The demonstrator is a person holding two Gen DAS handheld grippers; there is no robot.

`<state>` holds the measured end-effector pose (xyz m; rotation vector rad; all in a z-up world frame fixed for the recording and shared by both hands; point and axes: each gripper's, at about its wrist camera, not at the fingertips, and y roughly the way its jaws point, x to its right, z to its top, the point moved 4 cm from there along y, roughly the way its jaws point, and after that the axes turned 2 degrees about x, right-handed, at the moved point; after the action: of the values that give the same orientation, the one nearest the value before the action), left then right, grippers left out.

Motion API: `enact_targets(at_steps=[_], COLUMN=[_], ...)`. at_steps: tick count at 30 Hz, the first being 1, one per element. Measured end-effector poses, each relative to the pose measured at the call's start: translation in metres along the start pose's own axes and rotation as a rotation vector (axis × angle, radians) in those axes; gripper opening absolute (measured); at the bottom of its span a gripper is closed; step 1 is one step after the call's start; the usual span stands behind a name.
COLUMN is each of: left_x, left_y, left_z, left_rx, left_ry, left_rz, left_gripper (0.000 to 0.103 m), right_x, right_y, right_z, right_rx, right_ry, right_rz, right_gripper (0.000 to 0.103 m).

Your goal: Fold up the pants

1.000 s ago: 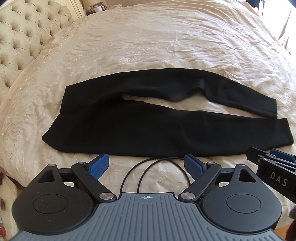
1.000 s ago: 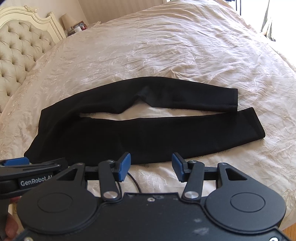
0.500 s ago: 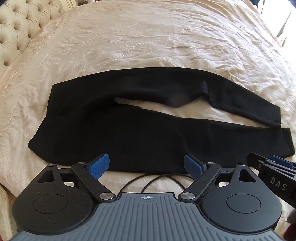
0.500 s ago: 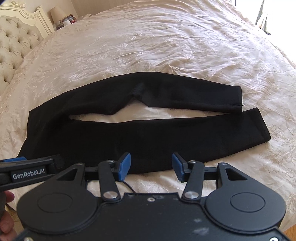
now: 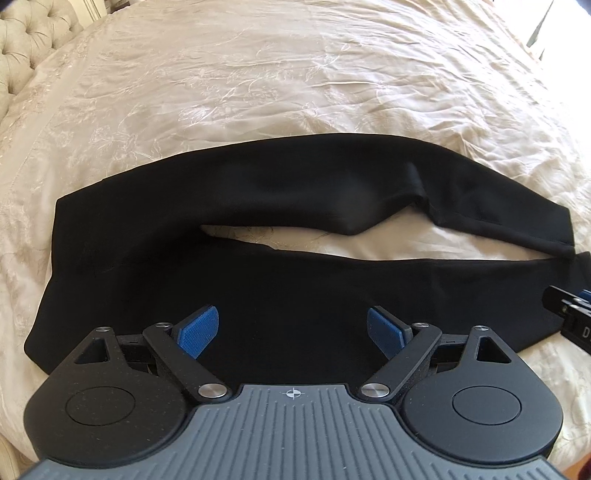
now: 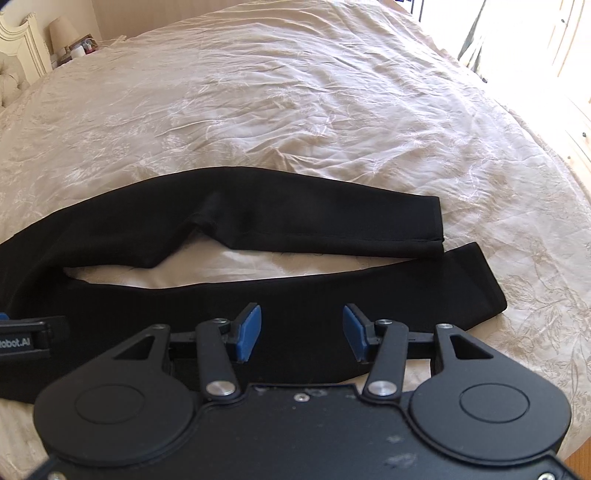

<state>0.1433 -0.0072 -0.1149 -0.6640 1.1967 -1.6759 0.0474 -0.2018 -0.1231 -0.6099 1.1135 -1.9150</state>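
Note:
Black pants (image 5: 258, 280) lie flat on the cream bedspread (image 5: 258, 81), waist to the left, legs running right with a gap of bedspread between them. They also show in the right wrist view (image 6: 295, 221), leg cuffs at the right. My left gripper (image 5: 291, 332) is open and empty over the near leg towards the waist. My right gripper (image 6: 301, 332) is open and empty over the near leg closer to the cuffs. Each gripper shows at the edge of the other's view.
A tufted headboard (image 5: 26, 48) stands at the far left. A bedside table with a lamp (image 6: 62, 33) is behind the bed. The bed's right edge (image 6: 554, 177) falls off near a bright window.
Both grippers have moved forward over the pants' near leg. Their jaws stay open. The pants have not moved.

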Motion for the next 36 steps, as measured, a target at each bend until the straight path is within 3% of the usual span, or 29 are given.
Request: enact_targets(at_steps=[7, 13, 23, 31, 32, 33, 34, 36], left_x=[-0.011, -0.018, -0.009, -0.008, -0.008, -0.008, -0.008, -0.009], left_y=[0.020, 0.024, 0.015, 0.014, 0.015, 0.016, 0.017, 0.021], left_z=[0.008, 0.010, 0.007, 0.008, 0.010, 0.013, 0.017, 0.026], left_rx=[-0.046, -0.088, -0.117, -0.141, -0.140, -0.140, -0.138, -0.133], left_ry=[-0.029, -0.121, -0.230, -0.271, -0.271, -0.270, -0.268, -0.260], left_rz=[0.017, 0.051, 0.146, 0.178, 0.179, 0.179, 0.178, 0.177], left_gripper=[0.078, 0.075, 0.075, 0.075, 0.075, 0.075, 0.075, 0.075], right_x=[0.028, 0.037, 0.002, -0.022, -0.023, -0.023, -0.024, -0.025], right_y=[0.043, 0.089, 0.166, 0.211, 0.214, 0.214, 0.214, 0.206], right_z=[0.032, 0.079, 0.138, 0.143, 0.142, 0.141, 0.140, 0.141], right_rx=[-0.054, -0.071, -0.100, -0.192, -0.211, -0.226, -0.240, -0.233], right_ry=[-0.013, -0.098, -0.386, -0.565, -0.576, -0.583, -0.596, -0.643], right_rz=[-0.012, 0.080, 0.250, 0.349, 0.369, 0.397, 0.412, 0.432], right_gripper=[0.052, 0.053, 0.053, 0.053, 0.050, 0.020, 0.004, 0.003])
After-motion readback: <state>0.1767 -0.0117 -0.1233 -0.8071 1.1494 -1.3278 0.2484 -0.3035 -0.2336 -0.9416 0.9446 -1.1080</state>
